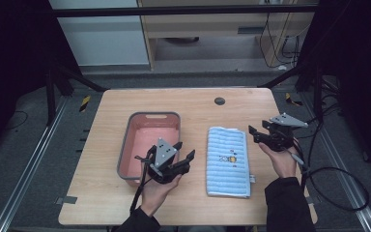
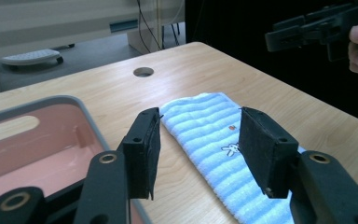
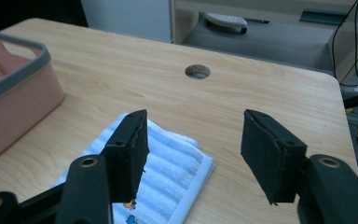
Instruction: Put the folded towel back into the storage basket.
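A folded light-blue striped towel [image 1: 228,160] with a small cartoon print lies flat on the wooden table, right of a pink basin [image 1: 131,134] with a grey rim. My left gripper [image 1: 184,150] hovers open over the basin's near right corner, jaws pointing toward the towel [image 2: 214,140]. My right gripper [image 1: 254,132] is open just off the towel's far right corner, held above the table; the towel's far end [image 3: 168,163] lies under its left jaw. Nothing is between either pair of jaws. The right gripper [image 2: 279,37] also appears at the top right of the left gripper view.
The basin [image 2: 32,144] looks empty. A round cable hole [image 1: 219,101] sits near the table's far edge. Cables trail off the right side of the table [image 1: 333,179]. Bare wood [image 1: 183,208] surrounds the towel and the basin.
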`<state>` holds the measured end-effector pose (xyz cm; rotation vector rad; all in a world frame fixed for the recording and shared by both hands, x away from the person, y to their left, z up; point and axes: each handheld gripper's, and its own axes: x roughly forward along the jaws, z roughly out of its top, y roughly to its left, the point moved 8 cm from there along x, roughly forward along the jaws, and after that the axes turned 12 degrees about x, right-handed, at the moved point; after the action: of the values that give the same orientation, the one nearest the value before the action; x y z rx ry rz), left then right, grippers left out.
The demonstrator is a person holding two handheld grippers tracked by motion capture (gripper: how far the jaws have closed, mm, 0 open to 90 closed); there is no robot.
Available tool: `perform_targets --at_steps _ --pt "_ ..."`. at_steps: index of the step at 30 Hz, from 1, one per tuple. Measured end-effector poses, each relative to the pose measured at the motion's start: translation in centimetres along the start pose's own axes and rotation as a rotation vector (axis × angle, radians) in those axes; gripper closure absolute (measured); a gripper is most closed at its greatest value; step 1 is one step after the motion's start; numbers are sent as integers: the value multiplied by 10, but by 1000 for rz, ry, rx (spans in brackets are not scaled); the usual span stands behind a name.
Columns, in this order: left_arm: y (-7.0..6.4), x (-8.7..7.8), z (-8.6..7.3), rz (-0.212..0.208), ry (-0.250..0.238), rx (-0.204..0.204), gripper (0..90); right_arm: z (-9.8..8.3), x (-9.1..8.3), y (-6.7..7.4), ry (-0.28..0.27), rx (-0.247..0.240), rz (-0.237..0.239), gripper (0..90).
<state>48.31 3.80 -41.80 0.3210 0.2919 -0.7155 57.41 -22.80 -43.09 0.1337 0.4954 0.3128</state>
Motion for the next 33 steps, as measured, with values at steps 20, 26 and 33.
perform_targets --at_steps 20,26,33 --pt "-46 37 -16 -56 66 38 498 -13 17 -12 26 -10 -17 390" --pt "-55 44 -27 -69 92 40 499 -16 24 -12 38 -13 -12 392" --pt "-62 52 -46 -78 140 36 509 -27 35 -13 62 -9 -16 399"
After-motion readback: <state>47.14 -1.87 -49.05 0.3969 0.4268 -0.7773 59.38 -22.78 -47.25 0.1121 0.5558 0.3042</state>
